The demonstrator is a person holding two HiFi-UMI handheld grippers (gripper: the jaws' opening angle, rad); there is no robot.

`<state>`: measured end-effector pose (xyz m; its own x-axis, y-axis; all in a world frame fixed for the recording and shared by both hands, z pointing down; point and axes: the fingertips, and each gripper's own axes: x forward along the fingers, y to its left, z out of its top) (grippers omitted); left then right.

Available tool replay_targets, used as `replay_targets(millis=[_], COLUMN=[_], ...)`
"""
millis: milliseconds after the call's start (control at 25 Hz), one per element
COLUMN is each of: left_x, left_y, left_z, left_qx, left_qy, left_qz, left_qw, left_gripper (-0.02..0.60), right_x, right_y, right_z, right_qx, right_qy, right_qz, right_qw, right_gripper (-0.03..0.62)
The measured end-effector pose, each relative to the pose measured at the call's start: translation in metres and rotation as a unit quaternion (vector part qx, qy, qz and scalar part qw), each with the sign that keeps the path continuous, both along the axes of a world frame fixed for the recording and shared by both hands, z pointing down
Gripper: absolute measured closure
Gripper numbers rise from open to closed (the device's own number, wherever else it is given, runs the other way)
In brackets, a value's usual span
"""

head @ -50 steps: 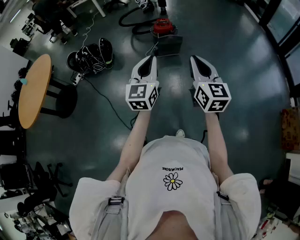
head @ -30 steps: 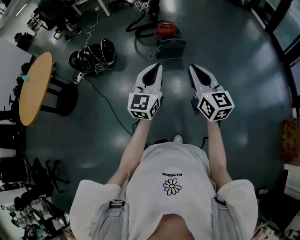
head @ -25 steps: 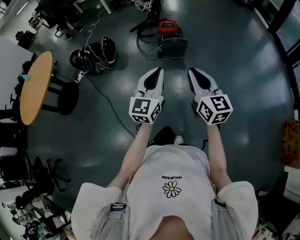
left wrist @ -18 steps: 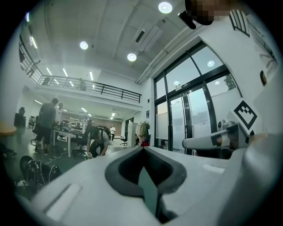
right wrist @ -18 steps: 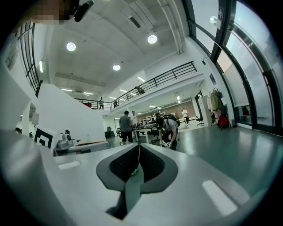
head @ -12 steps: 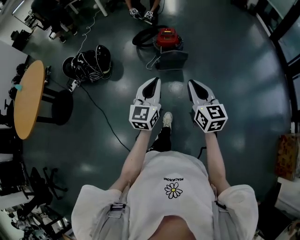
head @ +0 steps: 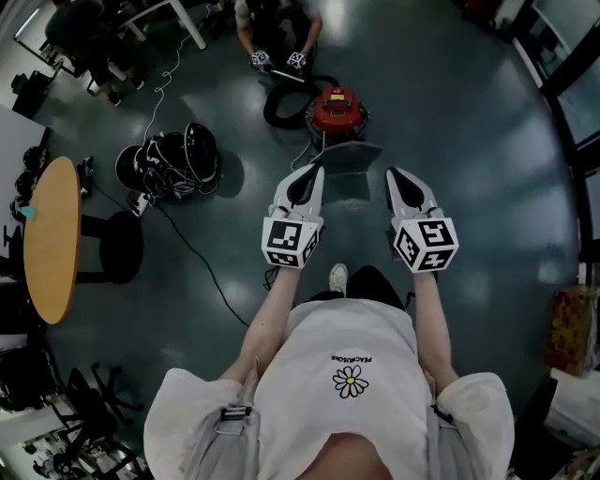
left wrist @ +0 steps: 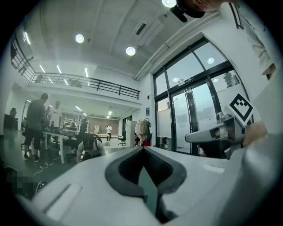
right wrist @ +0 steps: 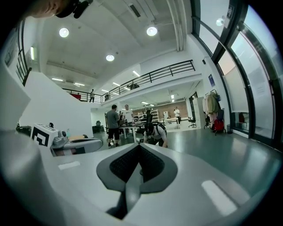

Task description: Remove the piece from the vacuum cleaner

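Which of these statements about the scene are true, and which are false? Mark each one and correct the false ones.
1. The left gripper and right gripper are both shut and empty. True.
2. The vacuum is blue. False: it is red.
3. The right gripper touches the vacuum. False: it is in the air, apart from the vacuum.
4. A round wooden table stands at the left of the head view. True.
5. Another person crouches beyond the vacuum. True.
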<state>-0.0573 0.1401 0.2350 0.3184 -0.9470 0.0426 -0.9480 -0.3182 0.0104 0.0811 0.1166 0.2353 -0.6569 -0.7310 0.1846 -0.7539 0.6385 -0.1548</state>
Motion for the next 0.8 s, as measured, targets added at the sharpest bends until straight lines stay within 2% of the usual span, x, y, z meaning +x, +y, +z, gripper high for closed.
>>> replay_targets(millis=[320, 560, 800], left_x=[-0.009, -0.023, -0.031], left_y=[-0.088, -0.183, -0.279], left_z=[0.028, 0.045, 0.067], left_qx=[-0.034, -0.050, -0.085], left_qy=[0.000, -0.009, -0.021], left_qz=[0.015, 0.015, 0.012], left_qw=[0.9993, 0.9986, 0.9961], left_gripper=[0.581, 0.581, 0.581], right_x=[-0.016, -0.034, -0.045], right_y=[-0.092, -0.190, -0.291], right_z=[0.026, 0.040, 0.056], right_qx=[-0.028, -0.024, -0.030], right_qy=[0.008, 0.016, 0.033], right_qz=[0.005, -0.013, -0.032], right_qw=[1.000, 0.999, 0.999], right_gripper=[0.568, 0.568, 0.568])
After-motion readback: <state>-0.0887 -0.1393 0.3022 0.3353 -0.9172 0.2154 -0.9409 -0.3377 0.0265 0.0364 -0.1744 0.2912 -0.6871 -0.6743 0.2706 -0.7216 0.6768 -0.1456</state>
